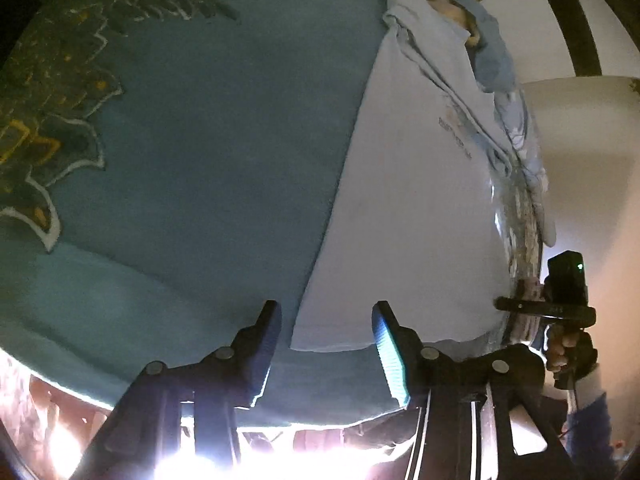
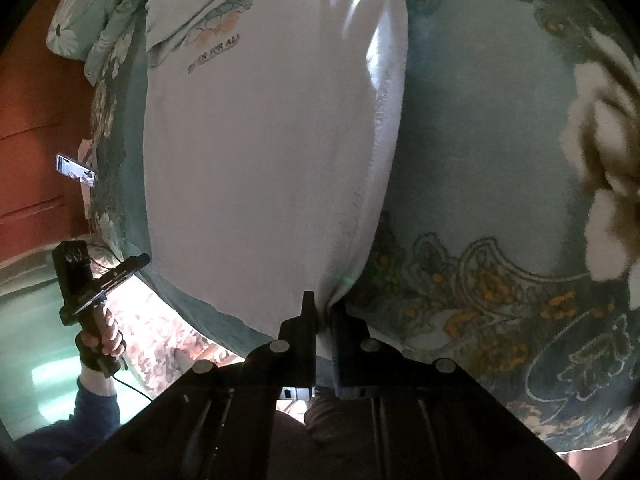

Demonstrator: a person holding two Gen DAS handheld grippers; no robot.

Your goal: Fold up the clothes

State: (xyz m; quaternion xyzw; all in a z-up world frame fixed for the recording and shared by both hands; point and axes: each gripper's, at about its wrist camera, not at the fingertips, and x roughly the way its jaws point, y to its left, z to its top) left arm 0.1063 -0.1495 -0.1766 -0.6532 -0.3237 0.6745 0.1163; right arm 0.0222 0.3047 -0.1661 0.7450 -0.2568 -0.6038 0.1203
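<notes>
Fingers of my right gripper pinch the near hem of the pale lilac cotton t-shirt lying flat on the teal floral bedspread, left gripper spread wide over its near left corner; soft, light, grab corners.

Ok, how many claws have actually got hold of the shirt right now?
1. The right claw is shut on the white shirt at its near corner. The left claw is open around the other near corner, not gripping.
</notes>
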